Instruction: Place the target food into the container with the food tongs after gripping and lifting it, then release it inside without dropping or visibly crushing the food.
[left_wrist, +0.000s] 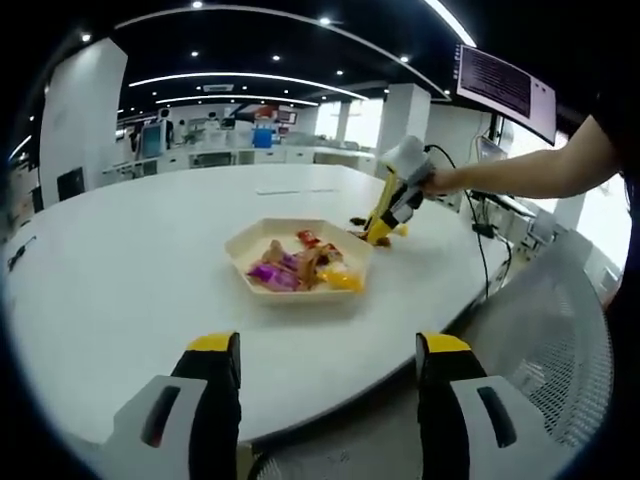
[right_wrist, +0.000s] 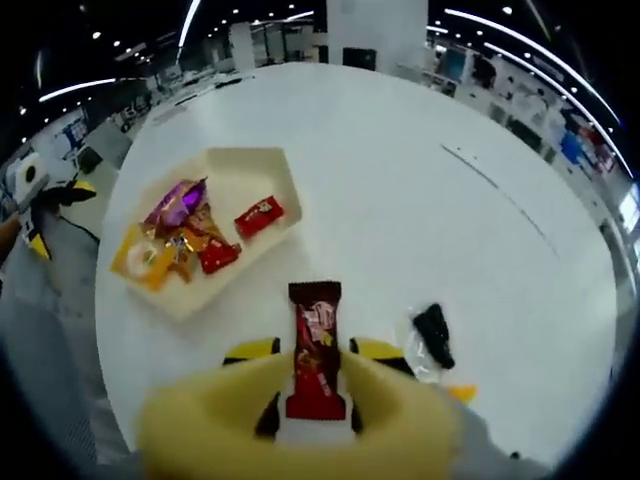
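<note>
A cream hexagonal tray (left_wrist: 243, 246) sits on the white table and holds several wrapped snacks: purple (left_wrist: 268, 273), orange-yellow (left_wrist: 340, 279) and red (left_wrist: 308, 238). My left gripper (left_wrist: 328, 348) hangs open over the near table edge, short of the tray, with nothing between its jaws. A person's hand holds my right gripper (left_wrist: 379, 234) low over the table just past the tray's right corner. In the right gripper view that gripper (right_wrist: 313, 354) is shut on a red snack bar (right_wrist: 315, 318) standing upright between yellow jaws, and the tray (right_wrist: 250, 172) lies ahead to the left.
A small black item in clear wrapping (right_wrist: 432, 335) lies on the table by the right gripper. A grey mesh chair (left_wrist: 560, 330) stands at the table's right edge. Cables (left_wrist: 486, 245) run over that edge below a hanging monitor (left_wrist: 505, 82). The left gripper (right_wrist: 40, 205) shows at the far left.
</note>
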